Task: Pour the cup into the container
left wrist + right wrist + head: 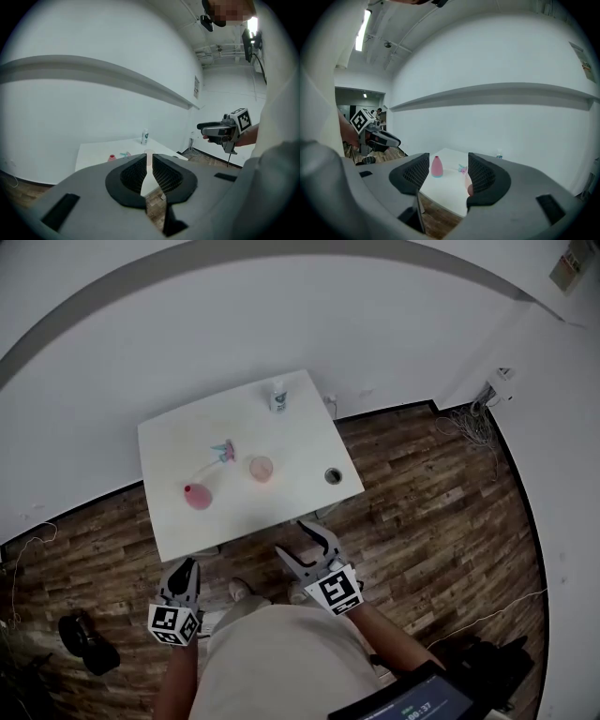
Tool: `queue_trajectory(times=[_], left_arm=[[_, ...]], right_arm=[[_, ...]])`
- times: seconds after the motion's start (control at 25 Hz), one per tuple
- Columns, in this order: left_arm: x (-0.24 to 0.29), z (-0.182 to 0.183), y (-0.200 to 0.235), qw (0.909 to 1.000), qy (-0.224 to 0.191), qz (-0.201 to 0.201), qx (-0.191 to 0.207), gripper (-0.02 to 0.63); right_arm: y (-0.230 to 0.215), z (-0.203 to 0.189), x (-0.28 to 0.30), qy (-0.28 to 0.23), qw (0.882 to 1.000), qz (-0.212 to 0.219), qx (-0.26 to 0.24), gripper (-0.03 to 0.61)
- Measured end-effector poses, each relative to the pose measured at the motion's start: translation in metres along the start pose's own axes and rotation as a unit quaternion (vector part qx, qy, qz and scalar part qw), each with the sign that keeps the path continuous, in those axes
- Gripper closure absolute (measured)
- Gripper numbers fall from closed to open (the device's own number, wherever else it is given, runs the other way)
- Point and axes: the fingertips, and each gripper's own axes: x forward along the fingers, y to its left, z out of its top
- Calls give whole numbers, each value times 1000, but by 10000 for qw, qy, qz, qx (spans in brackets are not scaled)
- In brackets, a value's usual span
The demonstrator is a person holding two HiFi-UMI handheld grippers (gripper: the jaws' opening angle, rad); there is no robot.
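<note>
Pouring hasn't begun. I hold both short of the bench: left gripper fingers together, right gripper fingers apart, both empty. The cup stands mid-bench, apart from the dark container.

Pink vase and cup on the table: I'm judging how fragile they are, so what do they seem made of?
The pink vase is opaque, smooth and evenly pink; it could be glazed ceramic or plastic, too small to tell. The cup is pale pink and looks see-through, probably thin plastic. The table has a white matte top, likely laminate.
</note>
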Motion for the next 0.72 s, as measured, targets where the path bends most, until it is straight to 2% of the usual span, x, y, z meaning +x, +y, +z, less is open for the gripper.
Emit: queue_trajectory(times=[0.36, 0.56, 0.72], left_arm=[[1, -17, -61, 9995, 50, 279, -162, 584], [-1, -16, -72, 9992, 30, 361, -191, 583], [-2, -16, -63, 9992, -7, 344, -187, 584]], right_arm=[[-13, -20, -33, -62, 9997, 233, -37, 337], [-11, -24, -33, -52, 9992, 392, -2, 337], [-4, -21, -28, -75, 9991, 407, -45, 337]])
